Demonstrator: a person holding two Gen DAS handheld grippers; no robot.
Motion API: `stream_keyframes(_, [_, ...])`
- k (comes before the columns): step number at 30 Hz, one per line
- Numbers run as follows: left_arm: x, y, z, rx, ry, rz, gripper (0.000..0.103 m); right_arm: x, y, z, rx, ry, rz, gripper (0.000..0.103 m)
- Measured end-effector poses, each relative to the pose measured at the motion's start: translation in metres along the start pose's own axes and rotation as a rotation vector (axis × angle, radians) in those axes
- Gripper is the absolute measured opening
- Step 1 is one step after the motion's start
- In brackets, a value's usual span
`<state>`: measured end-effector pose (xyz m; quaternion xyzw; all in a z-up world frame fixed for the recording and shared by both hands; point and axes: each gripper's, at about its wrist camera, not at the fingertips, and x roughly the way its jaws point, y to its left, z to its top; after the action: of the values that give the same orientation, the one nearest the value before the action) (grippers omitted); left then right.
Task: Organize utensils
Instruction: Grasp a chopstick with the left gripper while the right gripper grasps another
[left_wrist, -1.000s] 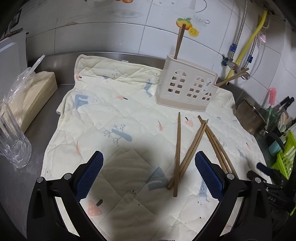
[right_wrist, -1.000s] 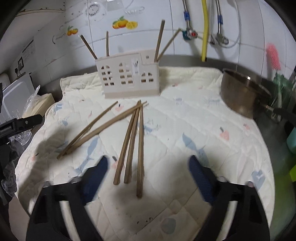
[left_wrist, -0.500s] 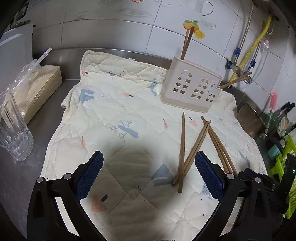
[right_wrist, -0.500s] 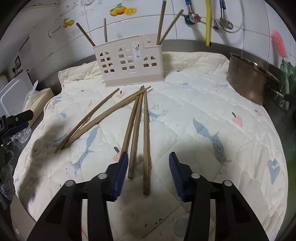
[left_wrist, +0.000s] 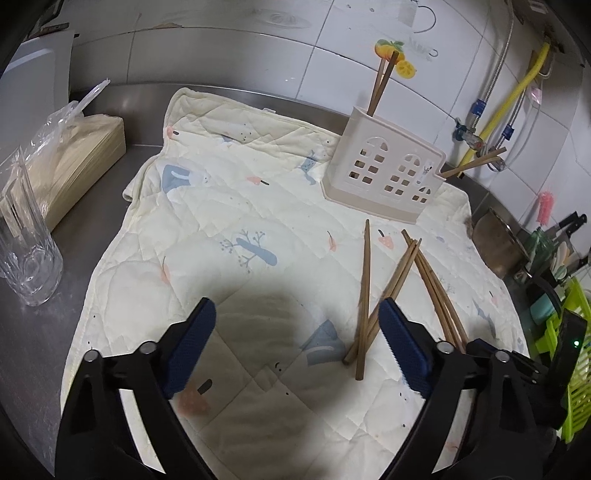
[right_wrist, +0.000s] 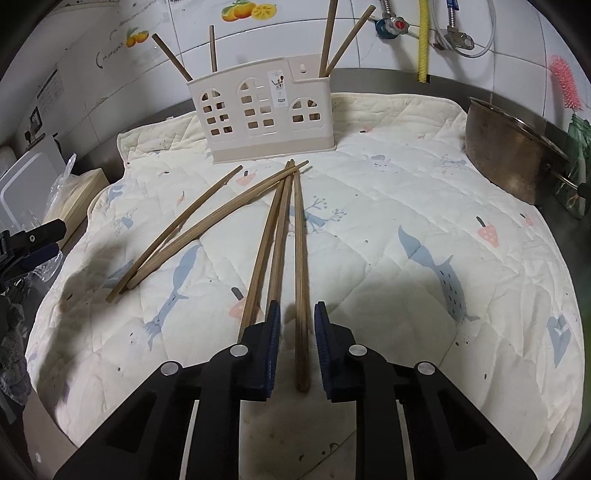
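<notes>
Quilted mat (right_wrist: 424, 177) is spread over steel counter w/ holder (right_wrist: 258, 114) at back. Left gripper (left_wrist: 295, 332) is held wide open. Right gripper (right_wrist: 297, 332) has just been closing round one chopstick (right_wrist: 300, 266), pads not touching it.

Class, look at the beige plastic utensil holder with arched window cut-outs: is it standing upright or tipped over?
Upright. The beige plastic utensil holder stands on its flat base on the quilted cloth, and wooden chopsticks poke out of its open top.

No legible text or labels
</notes>
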<state>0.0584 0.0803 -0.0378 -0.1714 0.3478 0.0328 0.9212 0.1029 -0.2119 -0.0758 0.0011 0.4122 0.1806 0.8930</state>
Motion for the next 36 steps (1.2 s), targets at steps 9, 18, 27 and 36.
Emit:
stream_keyframes(9, [0.002,-0.004,-0.003,-0.006,0.016,-0.064,0.060,0.010,0.001,0.000,-0.015,0.025,-0.027,0.008])
stream_keyframes(18, [0.030,-0.036,-0.013,0.063,0.112,-0.148,0.041,0.012,-0.001,0.000,-0.004,0.023,-0.025,0.007])
stream_keyframes(27, [0.065,-0.053,-0.014,0.110,0.184,-0.146,0.030,0.008,-0.008,-0.001,0.010,0.017,-0.023,0.007])
stream_keyframes(36, [0.084,-0.048,-0.012,0.076,0.219,-0.145,0.018,0.010,-0.009,-0.002,0.016,0.017,-0.016,0.007])
